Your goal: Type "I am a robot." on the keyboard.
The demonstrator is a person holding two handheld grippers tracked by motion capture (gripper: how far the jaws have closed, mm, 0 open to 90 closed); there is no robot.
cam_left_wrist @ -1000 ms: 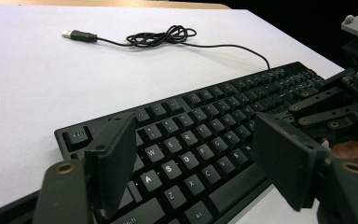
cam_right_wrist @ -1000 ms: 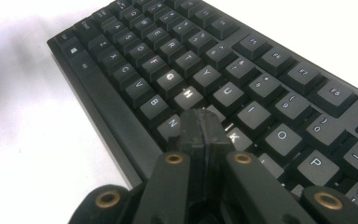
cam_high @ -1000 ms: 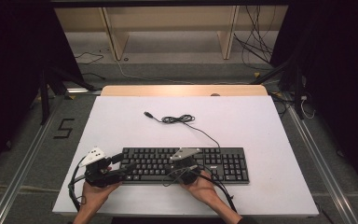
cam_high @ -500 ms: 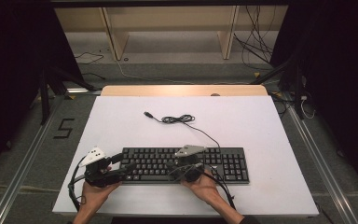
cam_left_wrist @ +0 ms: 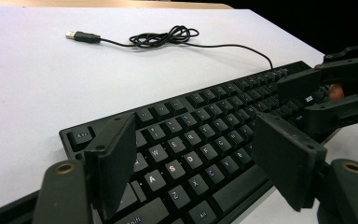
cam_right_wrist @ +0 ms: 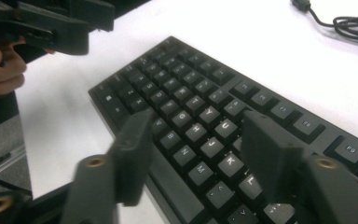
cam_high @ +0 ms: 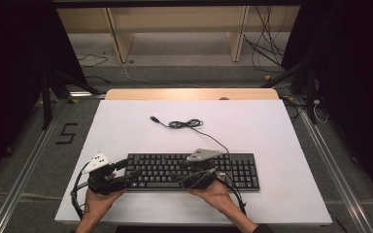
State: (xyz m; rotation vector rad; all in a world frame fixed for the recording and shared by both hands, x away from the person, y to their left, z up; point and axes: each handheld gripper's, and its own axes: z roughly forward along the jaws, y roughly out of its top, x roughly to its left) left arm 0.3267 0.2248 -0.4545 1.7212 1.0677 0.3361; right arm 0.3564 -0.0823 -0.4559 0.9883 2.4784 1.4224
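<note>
A black keyboard (cam_high: 233, 167) lies near the table's front edge, its cable (cam_high: 184, 124) coiled behind it and ending in a loose USB plug (cam_high: 153, 118). My left gripper (cam_high: 130, 174) is at the keyboard's left end, open, its jaws spread over the letter keys (cam_left_wrist: 186, 140) without holding anything. My right gripper (cam_high: 183, 178) sits over the keyboard's middle, front side, pointing left, also open above the keys (cam_right_wrist: 200, 135). In the left gripper view the right gripper (cam_left_wrist: 326, 91) shows at the right. The left gripper (cam_right_wrist: 51, 23) appears at the upper left of the right gripper view.
The white table top (cam_high: 252, 131) has free room behind and to the right of the keyboard. A wooden strip (cam_high: 189, 94) runs along its far edge. Dark stands and floor cables (cam_high: 272, 53) lie beyond the table.
My right gripper has shifted slightly to the right and away over the keyboard. The left gripper and keyboard have stayed put.
</note>
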